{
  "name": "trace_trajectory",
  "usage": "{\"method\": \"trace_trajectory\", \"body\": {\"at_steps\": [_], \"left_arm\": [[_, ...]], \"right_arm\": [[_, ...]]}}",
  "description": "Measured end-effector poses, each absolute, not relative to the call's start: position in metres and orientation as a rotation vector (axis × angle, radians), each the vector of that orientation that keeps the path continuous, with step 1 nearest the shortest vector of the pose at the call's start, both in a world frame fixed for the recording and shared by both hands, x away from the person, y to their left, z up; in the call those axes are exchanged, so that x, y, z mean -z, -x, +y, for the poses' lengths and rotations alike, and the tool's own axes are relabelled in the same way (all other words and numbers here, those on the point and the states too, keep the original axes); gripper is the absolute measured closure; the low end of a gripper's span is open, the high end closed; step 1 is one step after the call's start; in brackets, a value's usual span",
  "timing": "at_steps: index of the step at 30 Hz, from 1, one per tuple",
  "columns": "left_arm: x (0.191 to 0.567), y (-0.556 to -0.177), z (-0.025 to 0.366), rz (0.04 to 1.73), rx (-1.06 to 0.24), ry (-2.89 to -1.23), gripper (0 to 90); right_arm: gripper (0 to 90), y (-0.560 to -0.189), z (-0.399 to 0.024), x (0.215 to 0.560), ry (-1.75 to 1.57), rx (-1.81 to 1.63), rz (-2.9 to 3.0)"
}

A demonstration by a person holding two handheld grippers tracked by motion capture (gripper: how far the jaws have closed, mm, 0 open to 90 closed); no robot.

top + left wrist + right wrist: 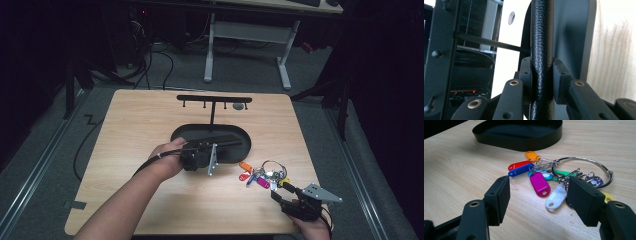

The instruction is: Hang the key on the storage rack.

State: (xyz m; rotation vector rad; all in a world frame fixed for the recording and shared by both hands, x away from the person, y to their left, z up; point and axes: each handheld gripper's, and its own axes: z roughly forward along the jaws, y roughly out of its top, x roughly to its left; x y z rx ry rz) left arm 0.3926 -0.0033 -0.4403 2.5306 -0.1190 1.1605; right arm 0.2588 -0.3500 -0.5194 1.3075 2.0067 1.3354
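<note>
**Spotter:** Grip first. Your left gripper is pinched on a black textured strap or cord, its pads pressed to both sides; in the high view you hold it level over the black oval tray. Your right gripper stands spread wide, holding nothing, low on the table just short of the key ring.

**Operator:** What could go wrong for you to flag?

**Spotter:** I judge that the strap could slide through the pads, since you clamp it at one narrow spot and the rest runs free. It could also catch on the thin rod of the hook stand if you carry it farther that way.

**Operator:** And on the right?

**Spotter:** You face a tangle. The coloured tags fan out from the ring, magenta and white nearest you, red, blue and orange toward the tray. Close on one tag alone and the whole bunch swings beneath it; close carelessly and you push it across the wooden table.

**Operator:** Anything in your way?

**Spotter:** The tray wall lies between the keys and the stand, so you lift over it. A small round object sits by the stand's bar. Your left forearm crosses the near table.
</note>
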Motion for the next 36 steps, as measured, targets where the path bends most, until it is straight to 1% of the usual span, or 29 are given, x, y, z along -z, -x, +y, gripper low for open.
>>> {"method": "trace_trajectory", "body": {"at_steps": [7, 21, 31, 36], "left_arm": [[0.445, -0.41, -0.008, -0.12, -1.198, -2.53, 73.8], [0.462, -0.433, -0.024, -0.179, -1.189, -2.563, 73.8], [0.475, -0.449, -0.02, -0.166, -1.162, -2.592, 73.6], [0.483, -0.45, -0.019, -0.159, -1.157, -2.634, 73.3]], "right_arm": [[35.4, -0.259, -0.351, 0.52, -1.315, -1.339, 2.006], [35.7, -0.257, -0.353, 0.521, -1.323, -1.352, 1.998], [36.0, -0.256, -0.353, 0.521, -1.328, -1.353, 1.995], [36.0, -0.257, -0.353, 0.521, -1.328, -1.351, 1.999]]}}
